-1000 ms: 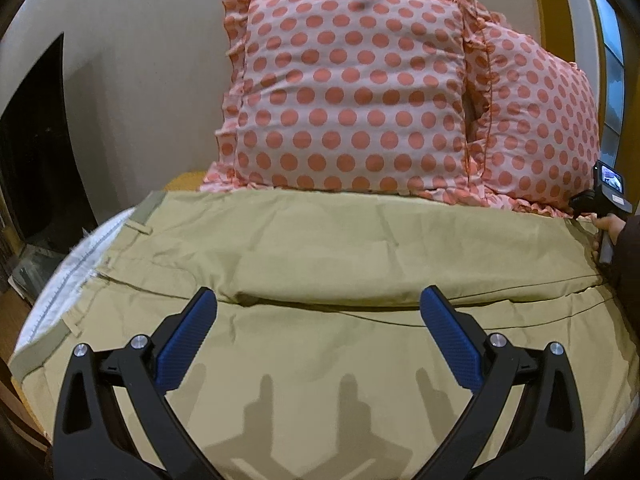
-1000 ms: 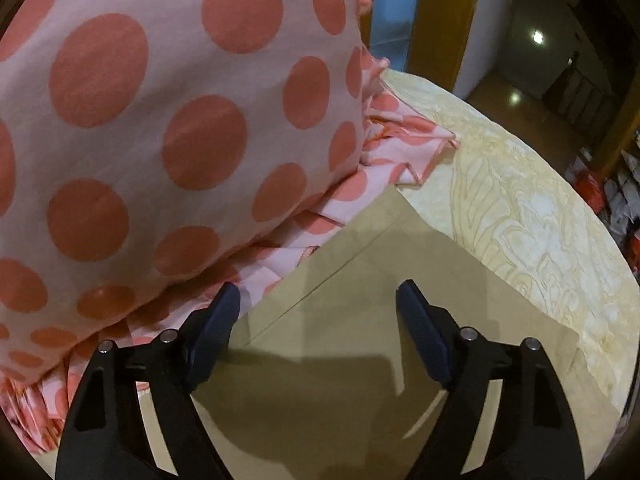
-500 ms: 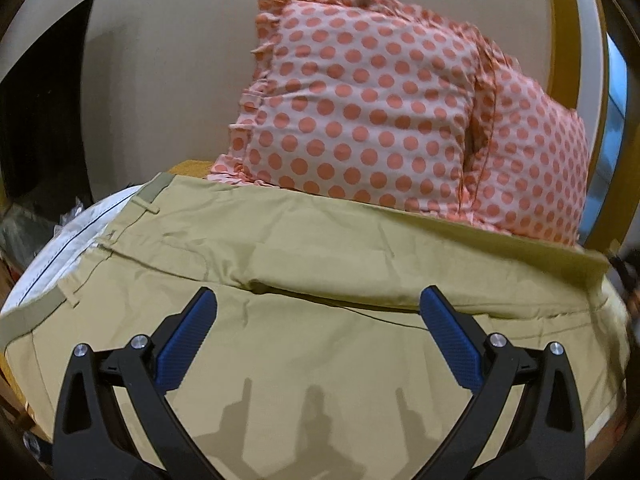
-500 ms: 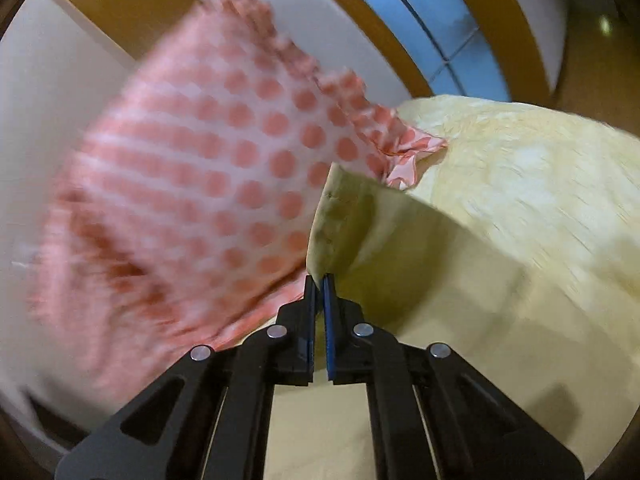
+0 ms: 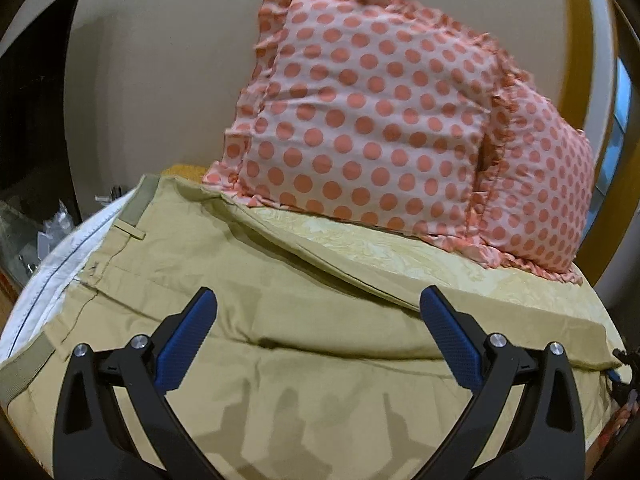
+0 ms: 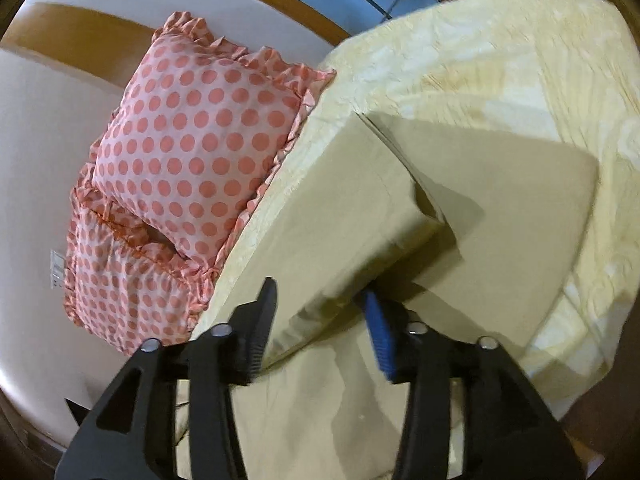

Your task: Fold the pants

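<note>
Two grippers are shown over khaki pants (image 5: 280, 304) spread on a yellow bedspread (image 5: 460, 264). In the left wrist view, the left gripper (image 5: 318, 332) is seen at the lower centre with its blue pads (image 5: 186, 344) spread wide, holding nothing, above the middle of the garment. The waistband (image 5: 136, 208) lies at the centre left, with white lining exposed beside it. One leg is seen laid over the other, its folded edge running from the upper left toward the right centre. Two dotted pillows (image 5: 372, 120) are propped at the top of the frame, beyond the pants.

In the right wrist view, the right gripper (image 6: 320, 332) appears at the lower centre, its fingers apart, with a raised fold of the leg (image 6: 356, 216) lying between them. Whether the cloth is touched by either pad cannot be told because of blur. The leg ends occupy the centre and right of the frame.

The lengthwise fold is judged to be largely done. Folding across the length, bringing the hems toward the waistband, is judged to remain.
</note>
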